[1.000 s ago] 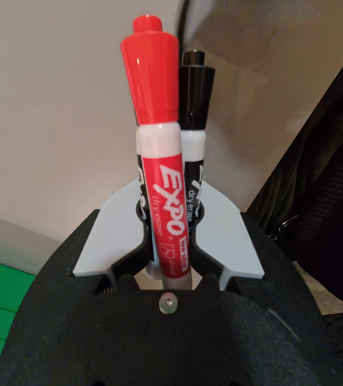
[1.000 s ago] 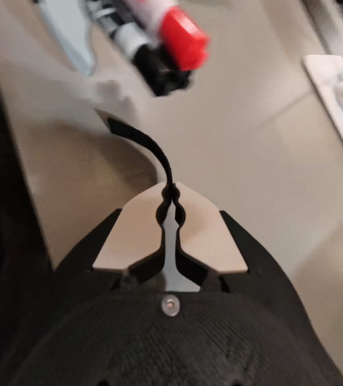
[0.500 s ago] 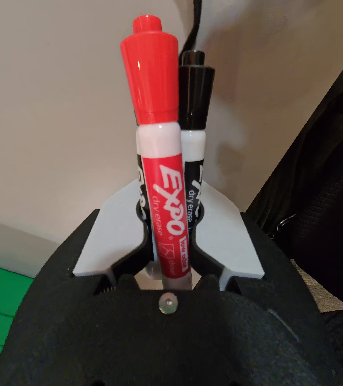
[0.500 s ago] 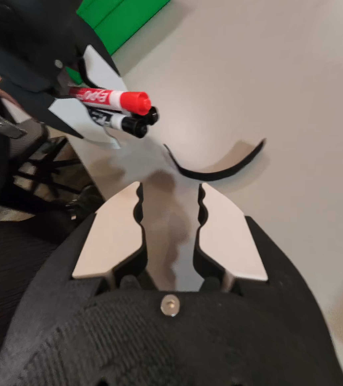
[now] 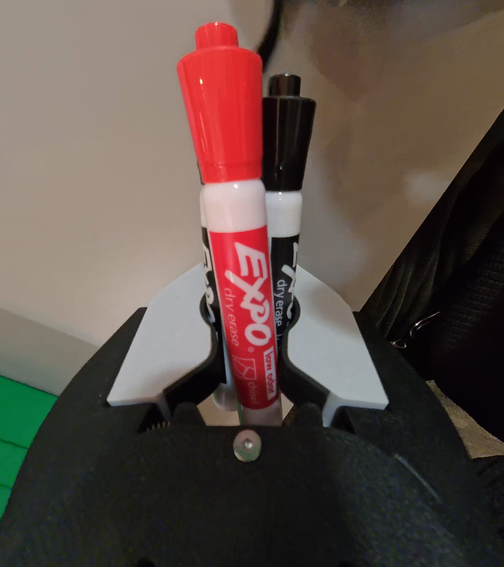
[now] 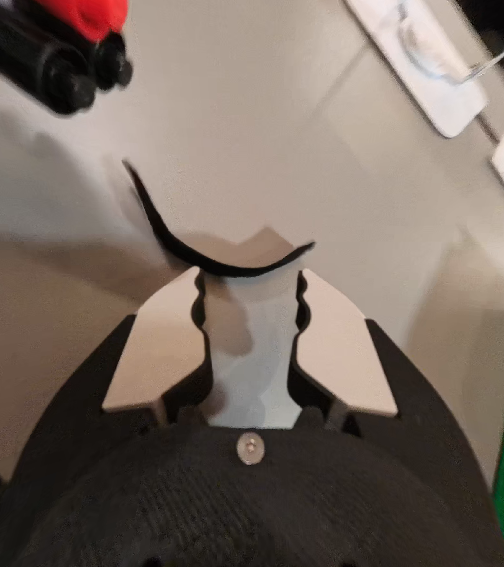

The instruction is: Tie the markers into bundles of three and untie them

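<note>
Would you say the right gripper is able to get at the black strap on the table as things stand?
Probably yes. The right gripper is open and empty, and the strap lies loose on the table just past its tips, with nothing between; the markers are off to the side.

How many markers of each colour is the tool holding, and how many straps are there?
Red markers: 1, the red marker in front
Black markers: 2, the black marker on the right and the black marker behind on the left
Black straps: 1, the black strap lying loose on the table
Total: 4
</note>
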{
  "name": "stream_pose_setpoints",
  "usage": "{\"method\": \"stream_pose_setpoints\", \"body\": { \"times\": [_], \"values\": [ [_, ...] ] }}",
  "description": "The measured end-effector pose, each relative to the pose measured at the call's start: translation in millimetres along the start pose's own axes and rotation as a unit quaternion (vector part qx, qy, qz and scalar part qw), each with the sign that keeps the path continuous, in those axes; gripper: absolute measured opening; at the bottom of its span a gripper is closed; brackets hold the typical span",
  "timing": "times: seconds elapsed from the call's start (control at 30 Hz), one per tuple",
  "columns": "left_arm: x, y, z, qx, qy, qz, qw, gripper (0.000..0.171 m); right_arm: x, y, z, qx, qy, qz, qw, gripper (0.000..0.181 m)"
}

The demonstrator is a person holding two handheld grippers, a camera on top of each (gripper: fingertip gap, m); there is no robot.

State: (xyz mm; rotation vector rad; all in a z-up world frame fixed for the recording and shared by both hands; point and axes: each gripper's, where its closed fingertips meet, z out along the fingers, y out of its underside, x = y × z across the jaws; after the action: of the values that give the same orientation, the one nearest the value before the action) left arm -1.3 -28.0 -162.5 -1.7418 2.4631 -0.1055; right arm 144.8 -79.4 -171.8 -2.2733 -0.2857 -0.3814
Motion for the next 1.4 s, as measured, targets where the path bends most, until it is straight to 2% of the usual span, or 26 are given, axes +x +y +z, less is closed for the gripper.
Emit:
{"method": "stream_pose_setpoints", "body": {
  "times": [0.1, 0.13, 0.3, 0.37, 0.43, 0.47, 0.5, 0.53, 0.73, 0.8, 0.93, 1.07, 1.13, 1.27, 1.33, 1.4],
  "values": [
    [-1, 0, -2, 0.003, 0.0, -0.001, 1.0, 0.043, -9, -5, 7, 0.002, -0.035, 0.039, 0.999, 0.047],
    [-1, 1, -2, 0.004, -0.001, -0.002, 1.0, 0.043, -12, -5, 7, 0.001, -0.052, 0.055, 0.997, 0.05],
    [-2, 3, 0, 0.0, 0.0, -0.004, 1.0, 0.044, -12, -5, 16, -0.017, -0.108, 0.107, 0.988, 0.083],
    [-2, 2, 0, 0.0, -0.001, -0.003, 1.0, 0.044, -13, -11, 20, -0.01, -0.14, 0.123, 0.983, 0.088],
    [-2, 1, -1, 0.002, -0.003, -0.002, 1.0, 0.043, -14, -17, 23, -0.001, -0.161, 0.129, 0.978, 0.077],
    [-1, 0, -2, 0.003, -0.004, 0.0, 1.0, 0.043, -14, -18, 25, 0.0, -0.168, 0.129, 0.977, 0.065],
    [-1, 0, -2, 0.004, -0.004, 0.001, 1.0, 0.043, -14, -19, 25, -0.002, -0.176, 0.13, 0.976, 0.043],
    [-1, 0, -3, 0.006, -0.005, 0.0, 1.0, 0.043, -14, -19, 25, 0.0, -0.18, 0.133, 0.975, 0.033],
    [-3, 1, -5, 0.018, 0.003, -0.004, 1.0, 0.044, -16, -31, 4, 0.066, -0.214, 0.113, 0.968, 0.032],
    [-1, -2, -9, 0.038, 0.012, -0.004, 0.999, 0.043, -22, -42, -11, 0.106, -0.248, 0.112, 0.956, 0.034],
    [-4, -4, -24, 0.082, 0.023, -0.016, 0.996, 0.043, -35, -65, -39, 0.179, -0.318, 0.153, 0.918, 0.037],
    [-12, 9, -34, 0.092, 0.018, -0.043, 0.995, 0.043, -39, -81, -57, 0.231, -0.384, 0.22, 0.866, 0.037],
    [-15, 12, -37, 0.098, 0.02, -0.051, 0.994, 0.043, -40, -88, -64, 0.25, -0.424, 0.263, 0.83, 0.039],
    [-15, 12, -41, 0.113, 0.028, -0.056, 0.992, 0.043, -43, -102, -83, 0.287, -0.509, 0.349, 0.733, 0.047],
    [-13, 10, -42, 0.117, 0.034, -0.055, 0.991, 0.043, -40, -107, -86, 0.307, -0.517, 0.381, 0.703, 0.049],
    [-11, 8, -43, 0.122, 0.038, -0.052, 0.99, 0.043, -39, -110, -86, 0.317, -0.515, 0.4, 0.688, 0.05]
  ]
}}
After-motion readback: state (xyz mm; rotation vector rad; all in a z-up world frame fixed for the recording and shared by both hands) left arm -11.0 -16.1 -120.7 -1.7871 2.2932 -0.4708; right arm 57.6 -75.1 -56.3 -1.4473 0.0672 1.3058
